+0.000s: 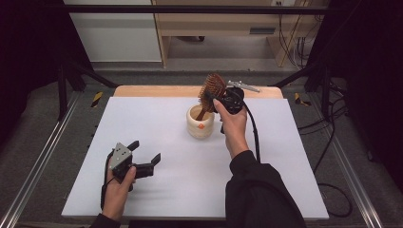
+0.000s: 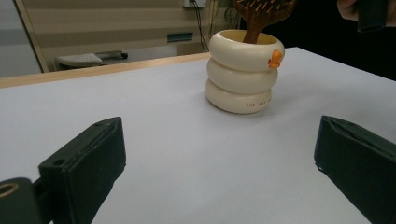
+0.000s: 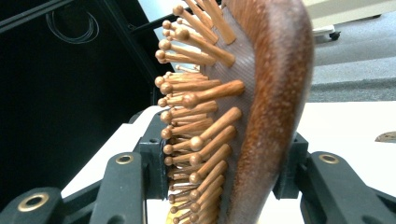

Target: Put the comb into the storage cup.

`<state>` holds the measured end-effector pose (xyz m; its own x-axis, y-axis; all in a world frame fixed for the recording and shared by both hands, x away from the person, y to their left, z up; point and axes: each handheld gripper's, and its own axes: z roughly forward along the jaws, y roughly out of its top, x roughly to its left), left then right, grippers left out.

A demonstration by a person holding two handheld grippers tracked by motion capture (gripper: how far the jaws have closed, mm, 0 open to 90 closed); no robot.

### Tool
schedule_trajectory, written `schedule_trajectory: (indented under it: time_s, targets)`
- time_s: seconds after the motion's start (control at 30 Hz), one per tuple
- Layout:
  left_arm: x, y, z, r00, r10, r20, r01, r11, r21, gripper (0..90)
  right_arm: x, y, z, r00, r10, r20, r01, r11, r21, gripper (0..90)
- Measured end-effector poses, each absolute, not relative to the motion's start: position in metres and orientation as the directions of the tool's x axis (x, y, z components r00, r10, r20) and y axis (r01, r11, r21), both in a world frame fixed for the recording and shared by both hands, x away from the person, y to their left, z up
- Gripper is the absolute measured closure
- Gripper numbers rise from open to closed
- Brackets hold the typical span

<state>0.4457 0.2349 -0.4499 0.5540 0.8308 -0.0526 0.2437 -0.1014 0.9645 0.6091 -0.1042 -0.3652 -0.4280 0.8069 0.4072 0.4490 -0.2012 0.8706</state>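
Note:
A wooden hairbrush (image 1: 212, 87) with peg bristles stands tilted, its handle down inside a cream ringed cup (image 1: 200, 123) that carries a small orange beak. My right gripper (image 1: 210, 97) is shut on the brush head: in the right gripper view one pad presses the bristles and the other the smooth back of the hairbrush (image 3: 261, 93). My left gripper (image 1: 145, 151) lies open low over the white table's front left, nothing between its jaws. Its own view looks across to the cup (image 2: 240, 79) and the brush handle (image 2: 256, 28).
The white table top (image 1: 166, 190) has a wooden strip (image 1: 142, 90) along its far edge. Black frame posts and cables stand at both sides, with light cabinets on the floor behind. The right gripper's cable (image 1: 254, 137) runs along the forearm.

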Motion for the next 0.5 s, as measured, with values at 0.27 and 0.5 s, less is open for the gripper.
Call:
schedule_trajectory:
  time_s: [0.27,0.5]
  targets:
    - [0.4457,0.2348,-0.45,0.556,0.83,-0.052,0.244,-0.102,0.964,2.3,0.6095,-0.1032,-0.3685,-0.427,0.803,0.416,0.454,-0.207,0.866,50.7]
    - [0.4458,0.2349,-0.4501,0.555,0.83,-0.052,0.244,-0.102,0.964,2.3,0.6099,-0.1018,-0.3703,-0.428,0.801,0.419,0.457,-0.208,0.865,50.7]
